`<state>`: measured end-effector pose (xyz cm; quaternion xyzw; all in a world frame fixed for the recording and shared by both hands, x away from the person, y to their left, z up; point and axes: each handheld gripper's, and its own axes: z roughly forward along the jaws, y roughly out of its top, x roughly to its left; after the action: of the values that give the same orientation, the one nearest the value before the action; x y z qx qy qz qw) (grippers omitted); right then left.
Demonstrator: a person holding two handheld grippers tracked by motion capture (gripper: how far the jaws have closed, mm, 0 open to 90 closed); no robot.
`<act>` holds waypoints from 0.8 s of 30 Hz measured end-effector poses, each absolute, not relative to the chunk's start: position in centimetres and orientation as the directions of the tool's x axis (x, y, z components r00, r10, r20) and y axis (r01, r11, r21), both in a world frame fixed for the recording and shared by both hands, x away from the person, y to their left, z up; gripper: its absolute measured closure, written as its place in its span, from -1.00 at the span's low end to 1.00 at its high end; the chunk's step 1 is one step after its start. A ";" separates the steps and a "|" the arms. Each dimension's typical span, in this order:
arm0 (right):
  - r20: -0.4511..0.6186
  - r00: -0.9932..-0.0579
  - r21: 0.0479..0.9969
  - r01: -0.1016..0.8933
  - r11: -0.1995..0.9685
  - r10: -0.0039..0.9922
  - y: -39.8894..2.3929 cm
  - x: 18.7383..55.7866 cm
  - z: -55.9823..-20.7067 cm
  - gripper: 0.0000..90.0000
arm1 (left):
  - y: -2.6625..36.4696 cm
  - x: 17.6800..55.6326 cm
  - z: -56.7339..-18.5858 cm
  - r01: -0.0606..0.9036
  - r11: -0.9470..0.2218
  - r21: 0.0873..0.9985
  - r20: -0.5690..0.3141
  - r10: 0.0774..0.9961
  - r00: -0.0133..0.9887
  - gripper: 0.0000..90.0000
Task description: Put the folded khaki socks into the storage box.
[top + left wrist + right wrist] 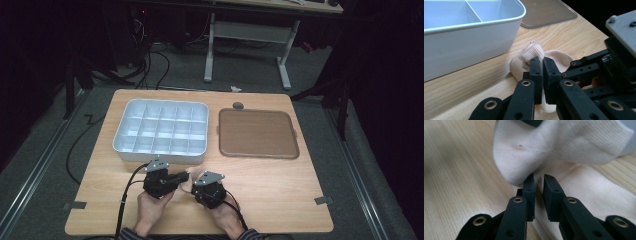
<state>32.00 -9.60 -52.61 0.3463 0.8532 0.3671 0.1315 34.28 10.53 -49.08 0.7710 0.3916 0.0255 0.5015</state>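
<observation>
One cream sock (554,56) lay on the wooden tabletop (280,185) near the person's edge, just in front of the white divided tray (160,131) and between the two tongs. The left tongs (184,176) were clamped nearly flat on a fold of the sock's ribbed cuff, seen close in the left gripper view with only a sliver between the jaws. The right tongs (539,178) stood narrow, their tips at a crease of the sock with a thin gap showing; I could not tell whether the pads pressed the cloth.

The tray's near wall stood just beyond the sock, and its rounded corner was the closest obstacle to the left tongs. To the tray's right, apart from it by a narrow strip of wood, lay one flat brown lid (258,133), with a small dark round object (238,105) just beyond its far edge. The two hands (150,207) sat close together, the grippers almost meeting over the sock.

Open wood stretched to the left and right of the hands, and a wide band ran in front of the lid. Two grey tape pieces (75,205) marked the tabletop's near corners. Count: one sock, one tray, one lid, two tongs.
</observation>
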 end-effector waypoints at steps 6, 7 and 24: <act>0.021 -0.680 0.769 0.480 0.423 0.733 -11.9 31.2 -50.7 0.77 | 11.0 34.2 -49.0 0.585 -0.183 0.790 -0.355 0.643 0.679 0.94; 0.020 -0.667 0.772 0.483 0.412 0.745 -12.5 31.1 -50.5 0.76 | 11.0 34.2 -49.0 0.586 -0.181 0.790 -0.355 0.644 0.678 0.94; 0.016 -0.510 0.750 0.575 0.327 0.860 -17.3 31.4 -51.4 0.51 | 11.0 34.0 -48.8 0.581 -0.187 0.792 -0.341 0.654 0.675 0.94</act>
<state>31.37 -17.26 -51.35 0.4541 0.7904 0.3607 0.1974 34.03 11.01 -48.83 0.7695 0.4012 0.0366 0.4956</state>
